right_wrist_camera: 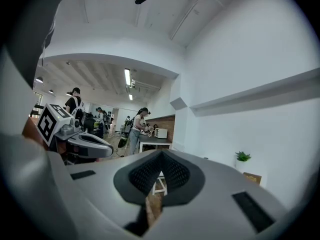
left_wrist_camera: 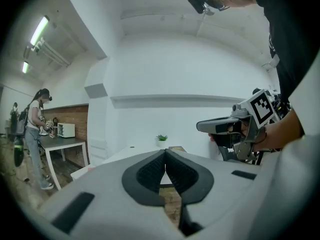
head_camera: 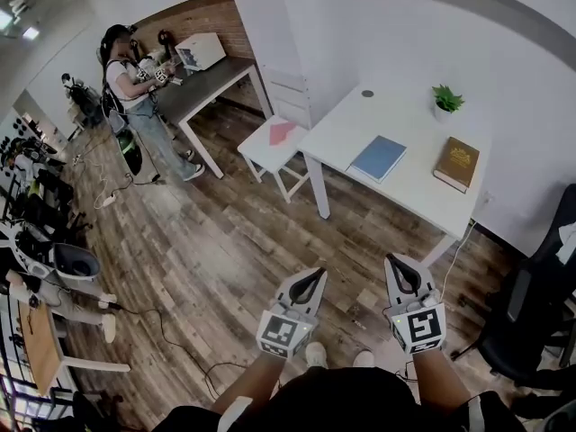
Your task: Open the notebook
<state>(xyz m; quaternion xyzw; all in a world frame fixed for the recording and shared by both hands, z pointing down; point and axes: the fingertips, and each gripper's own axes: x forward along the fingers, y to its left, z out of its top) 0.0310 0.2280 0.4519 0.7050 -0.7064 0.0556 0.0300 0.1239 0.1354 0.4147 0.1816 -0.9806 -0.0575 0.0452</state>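
Note:
A blue notebook [head_camera: 378,157] lies shut on the white table [head_camera: 360,124], far ahead of both grippers. Beside it on the right lies a brown book [head_camera: 457,163], also shut. My left gripper [head_camera: 317,273] and right gripper [head_camera: 393,259] are held side by side over the wooden floor, well short of the table, pointing towards it. In the left gripper view the left gripper [left_wrist_camera: 165,151] has its pads together with nothing between them. The right gripper [right_wrist_camera: 161,153] looks the same in its own view, shut and holding nothing. Each view shows the other gripper beside it.
A small potted plant [head_camera: 445,100] stands at the table's far edge. A white stool [head_camera: 273,147] with a pink item on it stands left of the table. A black office chair [head_camera: 540,304] is at the right. A person [head_camera: 135,88] works at a grey desk far left. Cables trail across the floor.

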